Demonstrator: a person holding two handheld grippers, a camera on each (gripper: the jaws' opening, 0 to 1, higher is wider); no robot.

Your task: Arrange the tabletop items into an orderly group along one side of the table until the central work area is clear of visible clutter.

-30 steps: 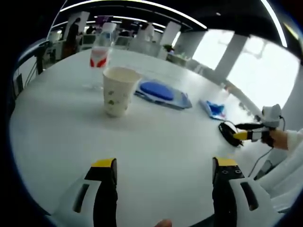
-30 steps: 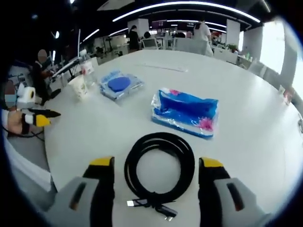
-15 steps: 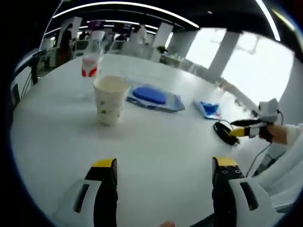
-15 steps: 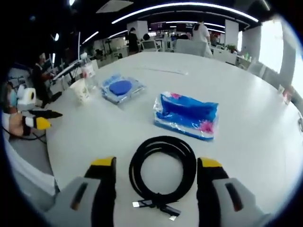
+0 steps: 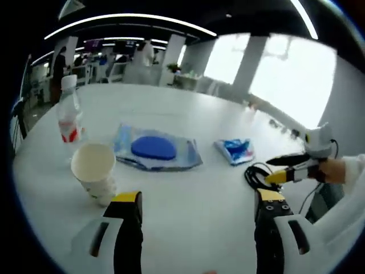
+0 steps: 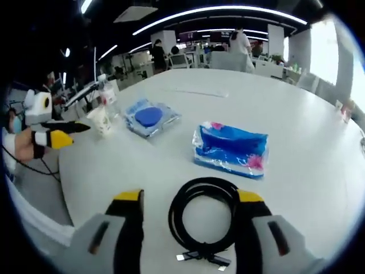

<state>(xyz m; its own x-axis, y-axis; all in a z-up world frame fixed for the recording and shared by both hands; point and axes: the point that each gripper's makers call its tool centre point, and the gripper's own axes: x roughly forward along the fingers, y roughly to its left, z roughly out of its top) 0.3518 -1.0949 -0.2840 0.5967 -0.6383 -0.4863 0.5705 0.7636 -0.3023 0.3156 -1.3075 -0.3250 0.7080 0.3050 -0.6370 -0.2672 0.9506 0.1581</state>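
A white paper cup (image 5: 94,180) stands just left of my left gripper (image 5: 198,197), which is open and holds nothing. Behind the cup stands a clear water bottle (image 5: 68,117) with a red label. A blue pad in a clear bag (image 5: 155,151) lies mid-table, and a blue tissue packet (image 5: 235,149) lies to its right. A coiled black cable (image 6: 205,184) rests on the table between the open jaws of my right gripper (image 6: 189,197). The tissue packet (image 6: 231,149), bagged pad (image 6: 149,117) and cup (image 6: 102,121) lie beyond it. My left gripper (image 6: 57,134) points at the cup.
The round white table (image 5: 188,114) has bare surface toward its far side. The table edge (image 6: 85,194) runs close to my right gripper's left jaw. People and desks fill the office in the background. My right gripper (image 5: 296,168) and a sleeve enter from the right.
My left gripper has come closer to the cup, which now sits by its left jaw. My right gripper has advanced, so the cable coil lies further in between its jaws.
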